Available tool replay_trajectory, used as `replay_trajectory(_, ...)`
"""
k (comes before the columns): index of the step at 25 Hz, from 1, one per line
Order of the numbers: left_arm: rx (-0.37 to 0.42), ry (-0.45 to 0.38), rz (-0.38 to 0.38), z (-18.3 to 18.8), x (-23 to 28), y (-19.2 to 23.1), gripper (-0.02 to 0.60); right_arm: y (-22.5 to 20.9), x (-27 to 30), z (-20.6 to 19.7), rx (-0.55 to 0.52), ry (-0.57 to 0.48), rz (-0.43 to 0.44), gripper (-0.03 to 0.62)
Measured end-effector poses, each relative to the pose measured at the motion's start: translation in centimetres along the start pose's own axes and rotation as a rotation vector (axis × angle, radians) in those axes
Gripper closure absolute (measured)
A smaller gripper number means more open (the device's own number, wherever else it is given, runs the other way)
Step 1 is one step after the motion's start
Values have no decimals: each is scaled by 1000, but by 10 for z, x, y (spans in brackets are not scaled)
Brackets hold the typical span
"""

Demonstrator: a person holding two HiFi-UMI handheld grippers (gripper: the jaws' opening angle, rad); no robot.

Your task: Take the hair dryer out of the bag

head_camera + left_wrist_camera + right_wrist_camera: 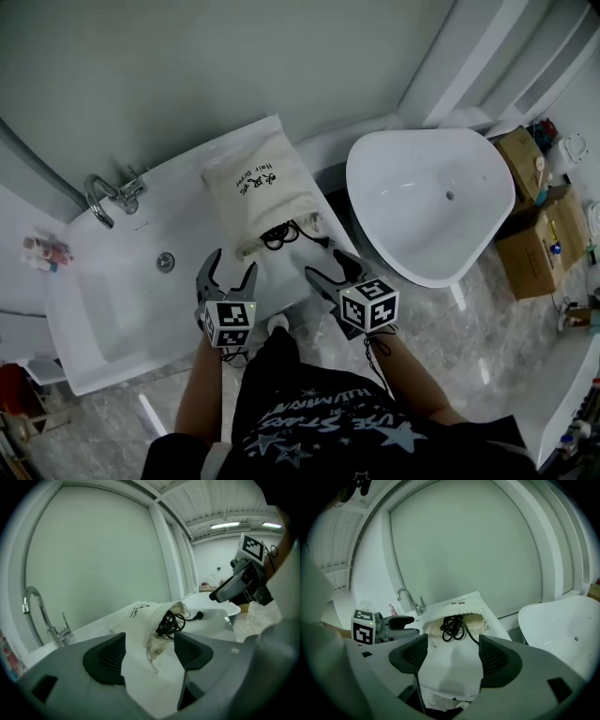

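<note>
A cream cloth drawstring bag (pixel 262 192) with black print lies on the white counter (pixel 187 234), its mouth toward me. A coiled black cord (pixel 279 234) spills from that mouth; the hair dryer's body is hidden inside. The same bag (pixel 145 616) and cord (pixel 171 623) show in the left gripper view, and the bag (pixel 457 616) and cord (pixel 452 627) in the right gripper view. My left gripper (pixel 226 273) hangs open just short of the bag's mouth, to its left. On the other side the right gripper (pixel 330 270) is open too, near the counter's front corner. Neither touches the bag.
A sink basin with a drain (pixel 165 262) and a chrome faucet (pixel 105 197) sits left of the bag. A white freestanding tub (pixel 427 202) stands to the right, cardboard boxes (pixel 534 225) beyond it. Small bottles (pixel 47 251) rest at the counter's far left.
</note>
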State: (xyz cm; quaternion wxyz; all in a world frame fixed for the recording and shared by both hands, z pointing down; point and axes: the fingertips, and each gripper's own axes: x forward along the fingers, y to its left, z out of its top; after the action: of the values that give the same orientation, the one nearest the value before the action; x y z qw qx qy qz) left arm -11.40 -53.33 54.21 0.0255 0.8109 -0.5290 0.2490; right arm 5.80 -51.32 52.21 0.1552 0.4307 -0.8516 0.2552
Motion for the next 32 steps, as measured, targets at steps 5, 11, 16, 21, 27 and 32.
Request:
replay_trajectory(5,69,57,-35,-11,32,5,256,-1,25,9,7,21,-6,269)
replay_trajectory(11,143,61,-47,-8,50,11,417,4,48,13,13,49,2,276)
replay_trajectory(16,51,-18,-122,22,48,11,511,15,72,18,27,94,33,292)
replay_trajectory(21,-40,-58,-203,49,50,12,519,16,100,49,-1,74,9,311)
replay_trajectory(27,-46,-66,-213,55,48,18,521,2,142,60,-4,135,-46,321)
replay_trajectory(32,-64,-80,-223,55,47,19,520,-6,172,65,-15,164,-92,322)
